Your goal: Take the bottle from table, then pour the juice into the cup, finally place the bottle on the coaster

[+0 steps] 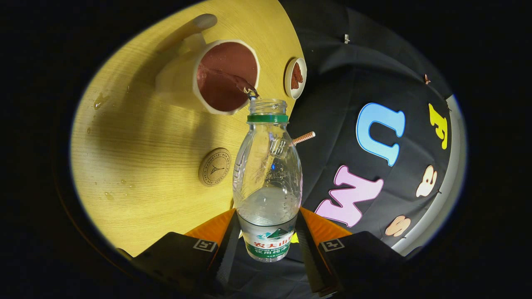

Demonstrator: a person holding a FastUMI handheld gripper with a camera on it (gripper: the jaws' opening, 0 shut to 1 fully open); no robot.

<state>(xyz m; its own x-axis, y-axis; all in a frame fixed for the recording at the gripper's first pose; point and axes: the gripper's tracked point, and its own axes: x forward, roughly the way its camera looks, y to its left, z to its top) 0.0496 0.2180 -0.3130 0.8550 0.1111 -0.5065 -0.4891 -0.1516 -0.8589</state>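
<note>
- Gripper view: a round table (137, 137) with a pale yellow wood-grain top lies under the gripper; a few small wet drops sit on it near its far-left side and near the coaster.
- The booth's black cloth wall (353, 83) hangs beside the table.
- A small white dish (295, 77) with something reddish-brown in it sits by the table's edge, just beside the cup.
- A thin checked straw (304, 138) pokes out from behind the bottle's shoulder.
- The gripper (267, 236) is clenched on the bottle (267, 182): both fingers press on its lower part, at the labelled band.
- The bottle is clear plastic with a green neck ring and no cap; it looks almost drained, with drops clinging inside.
- It is tipped so that its mouth points at the cup (226, 77), and a thin dark stream runs from the mouth over the cup's rim.
- The cup is white, with reddish-brown juice inside, and stands on the table beyond the bottle's mouth.
- A round cork-coloured coaster (215, 167) lies flat on the table, just beside the bottle's body and apart from the cup, with nothing on it.
</note>
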